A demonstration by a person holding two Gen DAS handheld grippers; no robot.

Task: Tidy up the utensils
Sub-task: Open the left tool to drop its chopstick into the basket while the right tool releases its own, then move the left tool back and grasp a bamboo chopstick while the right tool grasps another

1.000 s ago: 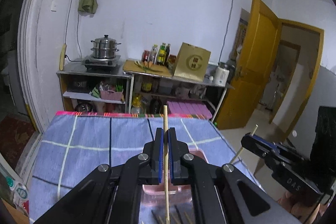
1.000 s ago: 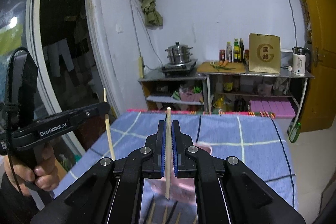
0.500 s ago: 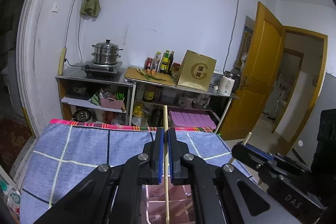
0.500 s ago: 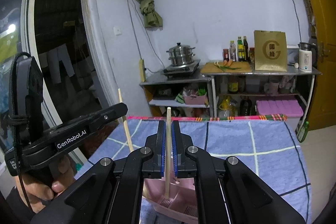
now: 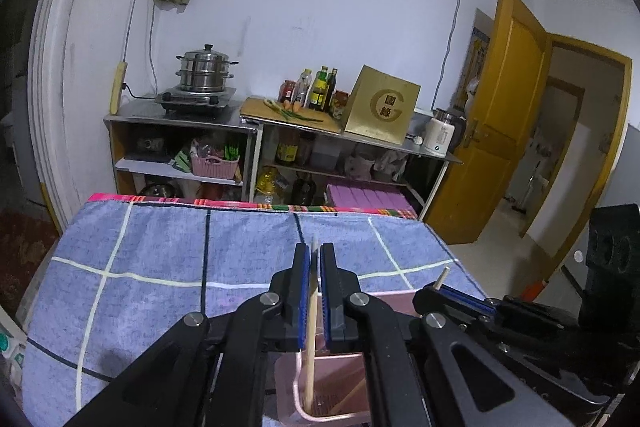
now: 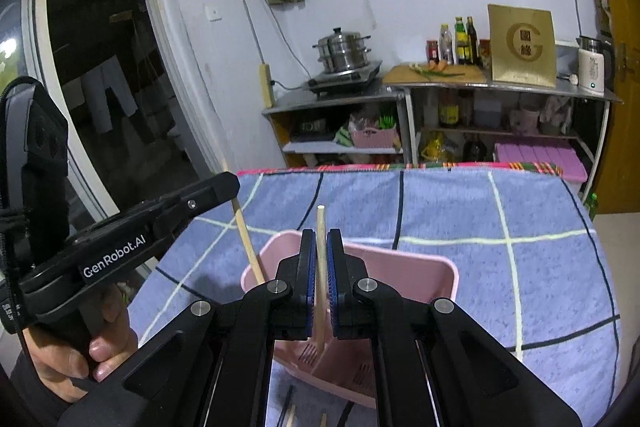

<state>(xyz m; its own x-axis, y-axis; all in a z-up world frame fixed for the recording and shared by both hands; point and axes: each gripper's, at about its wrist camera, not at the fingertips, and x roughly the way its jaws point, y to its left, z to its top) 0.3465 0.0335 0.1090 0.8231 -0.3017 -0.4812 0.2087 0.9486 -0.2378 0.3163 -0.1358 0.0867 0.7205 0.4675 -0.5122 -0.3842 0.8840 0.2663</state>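
Note:
My left gripper (image 5: 314,259) is shut on a pale wooden chopstick (image 5: 310,331) held upright, its lower end inside the pink utensil basket (image 5: 320,415). My right gripper (image 6: 319,247) is shut on a second wooden chopstick (image 6: 320,227), also upright, with its tip down in the same pink basket (image 6: 416,267). In the right wrist view the left gripper (image 6: 230,187) comes in from the left with its chopstick (image 6: 248,243) slanting into the basket's left corner. In the left wrist view the right gripper (image 5: 430,293) stands at the right with its chopstick end (image 5: 441,275) sticking up.
The table carries a blue checked cloth (image 5: 160,259). Several loose chopsticks (image 6: 290,411) lie in front of the basket. A person's hand (image 6: 68,359) grips the left tool. Behind the table stand metal shelves (image 5: 180,147) with a steamer pot (image 5: 206,71), bottles and a gold box (image 5: 380,107); an orange door (image 5: 508,131) is open at the right.
Both grippers have come down with their chopsticks; the sticks' lower ends now reach into the pink basket, which shows larger and closer. Both stay shut.

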